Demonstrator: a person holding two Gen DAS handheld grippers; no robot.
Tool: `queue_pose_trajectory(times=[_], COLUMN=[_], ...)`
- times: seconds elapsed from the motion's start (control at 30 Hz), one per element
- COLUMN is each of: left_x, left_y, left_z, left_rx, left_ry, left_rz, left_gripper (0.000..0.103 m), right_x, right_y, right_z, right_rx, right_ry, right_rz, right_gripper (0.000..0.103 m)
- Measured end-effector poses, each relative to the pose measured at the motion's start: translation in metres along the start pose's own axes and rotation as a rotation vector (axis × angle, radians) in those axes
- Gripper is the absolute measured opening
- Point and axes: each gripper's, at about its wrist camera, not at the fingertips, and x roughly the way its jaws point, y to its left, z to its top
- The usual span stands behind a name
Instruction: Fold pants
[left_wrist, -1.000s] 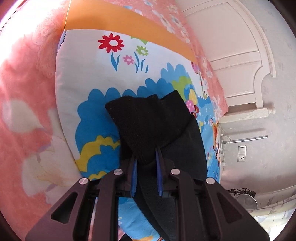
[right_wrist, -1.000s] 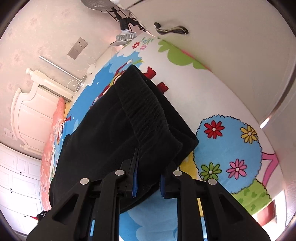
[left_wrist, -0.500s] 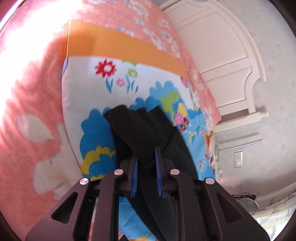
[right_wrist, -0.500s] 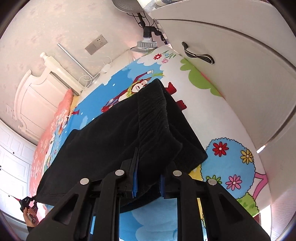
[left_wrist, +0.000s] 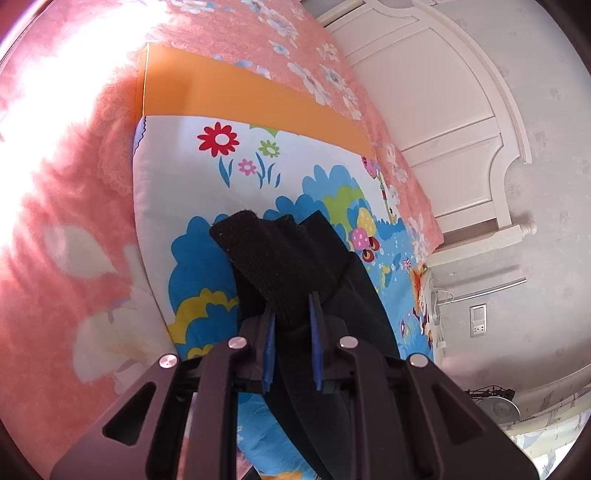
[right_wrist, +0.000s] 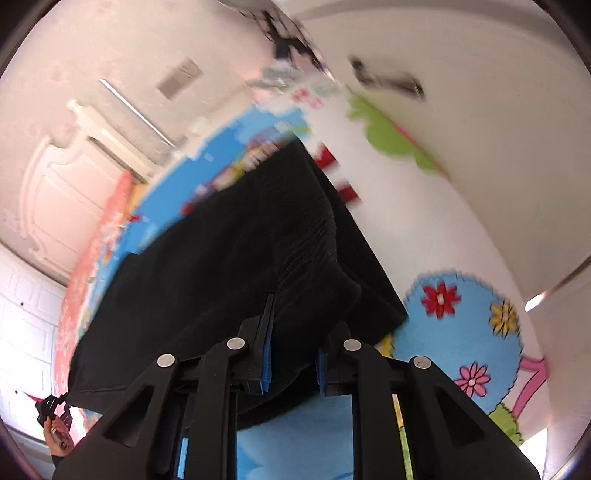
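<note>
The black pants (right_wrist: 229, 266) hang above the cartoon bedsheet (left_wrist: 177, 192), stretched between 2 grippers. The left gripper (left_wrist: 291, 314) pinches the cuff, the right gripper (right_wrist: 293, 332) pinches the elastic waistband. Uneven lowering could wrinkle the fold.

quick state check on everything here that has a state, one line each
black pants: held up off the sheet at both ends, stretched between the grippers
left gripper: shut on the pants' cuff end
right gripper: shut on the pants' waistband end
cartoon bedsheet: spread flat over the bed
white cabinet door: closed
</note>
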Motion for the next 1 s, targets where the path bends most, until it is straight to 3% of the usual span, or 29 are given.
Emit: queue_pose_trajectory(times=[0.1,0.17,0.2,0.27,0.37,0.47,0.63,0.7,0.77,0.87,0.93,0.97,1.0], left_x=[0.019,0.011,0.001,-0.014,-0.024,-0.020,0.000,0.012,0.017,0.001,-0.021,-0.023,-0.012], left_y=[0.010,0.011,0.012,0.012,0.005,0.006,0.017,0.018,0.005,-0.045,-0.080,-0.083,-0.069], left_z=[-0.003,-0.008,-0.011,-0.023,-0.058,-0.079,-0.058,-0.044,-0.032,-0.027,-0.033,-0.034,-0.030], left_rx=[0.014,0.041,0.051,0.069,0.119,0.120,0.040,0.023,0.074,0.257,0.396,0.415,0.363], left_ry=[0.095,0.077,0.054,0.024,0.093,0.129,0.138,0.154,0.154,0.101,0.020,0.005,0.031], left_rz=[-0.001,0.005,0.003,0.030,-0.071,-0.129,-0.137,-0.121,-0.073,-0.011,-0.058,-0.047,-0.012], left_gripper=[0.022,0.048,0.052,0.051,0.051,0.046,0.044,0.035,0.006,0.005,0.005,0.005,0.005], right_x=[-0.007,-0.007,-0.007,-0.007,-0.008,-0.009,-0.010,-0.008,-0.009,-0.011,-0.011,-0.011,-0.011], right_y=[0.006,0.006,0.006,0.010,0.018,0.018,0.016,0.018,0.020,0.017,0.016,0.016,0.016], right_z=[-0.005,-0.007,-0.008,-0.012,-0.018,-0.018,-0.018,-0.018,-0.019,-0.022,-0.021,-0.021,-0.021], right_rx=[-0.040,-0.041,-0.046,-0.062,-0.110,-0.103,-0.110,-0.118,-0.119,-0.110,-0.096,-0.094,-0.092], right_ry=[-0.020,-0.025,-0.031,-0.053,-0.078,-0.072,-0.063,-0.065,-0.064,-0.060,-0.057,-0.058,-0.059], right_rz=[-0.023,-0.036,-0.042,-0.071,-0.122,-0.125,-0.118,-0.132,-0.140,-0.129,-0.123,-0.125,-0.126], right_gripper=[0.015,0.014,0.014,0.015,0.016,0.018,0.018,0.018,0.018,0.018,0.018,0.018,0.018])
